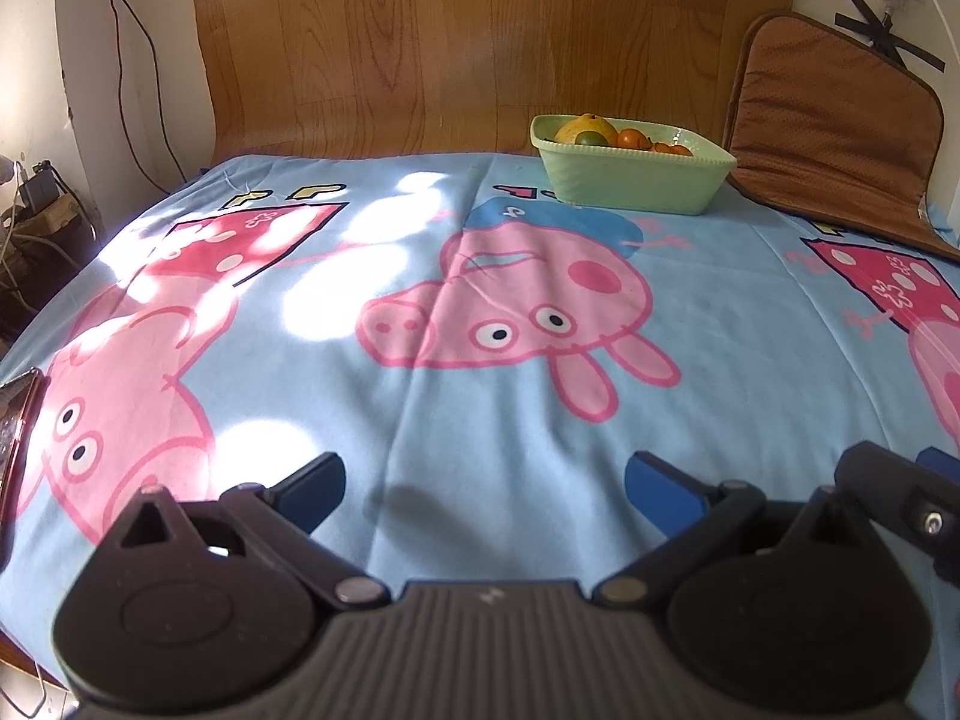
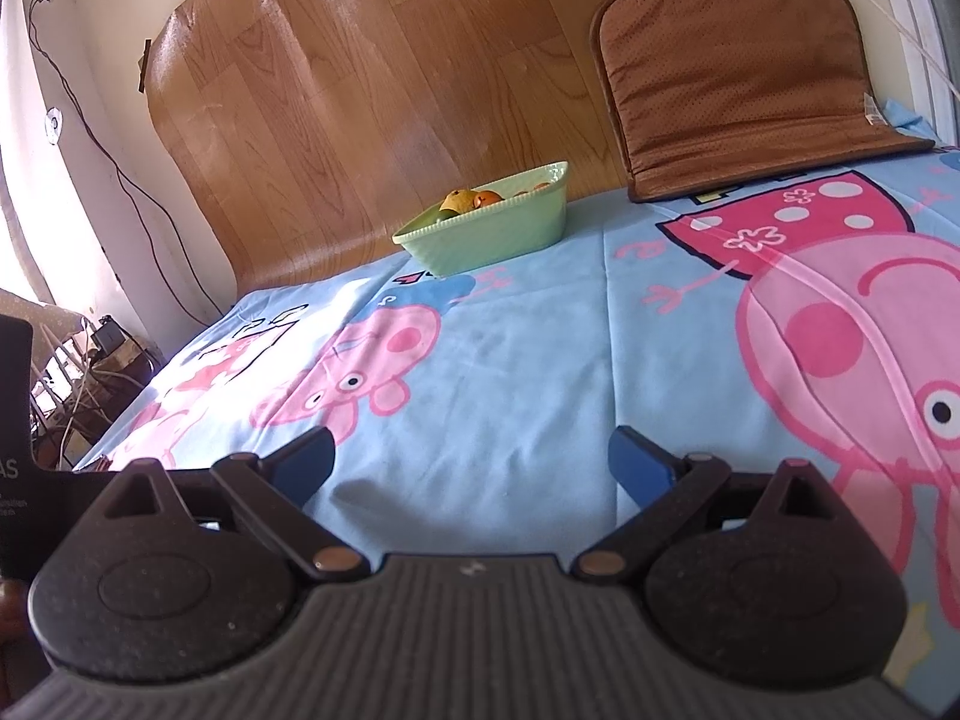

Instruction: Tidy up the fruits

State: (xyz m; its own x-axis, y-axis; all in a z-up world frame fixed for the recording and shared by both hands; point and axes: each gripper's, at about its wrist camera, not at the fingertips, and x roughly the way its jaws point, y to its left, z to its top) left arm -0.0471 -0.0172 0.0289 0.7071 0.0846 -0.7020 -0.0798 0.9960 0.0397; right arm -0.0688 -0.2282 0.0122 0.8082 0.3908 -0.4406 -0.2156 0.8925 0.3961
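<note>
1. The fruits [image 1: 606, 133] lie together in a pale green dish [image 1: 630, 180] at the far end of the bed [image 1: 480, 420], close to the brown cushion [image 1: 834, 120].
2. The left gripper [image 1: 483, 483] and the right gripper [image 2: 471, 459] are both well apart from the dish; their jaws are spread and hold nothing.
3. The fruits look round, smooth and rather firm, so they can roll or slip; I would take each one across its widest part, gently.
4. The dish looks like ceramic, probably heavy and fragile; take it at the rim.
</note>
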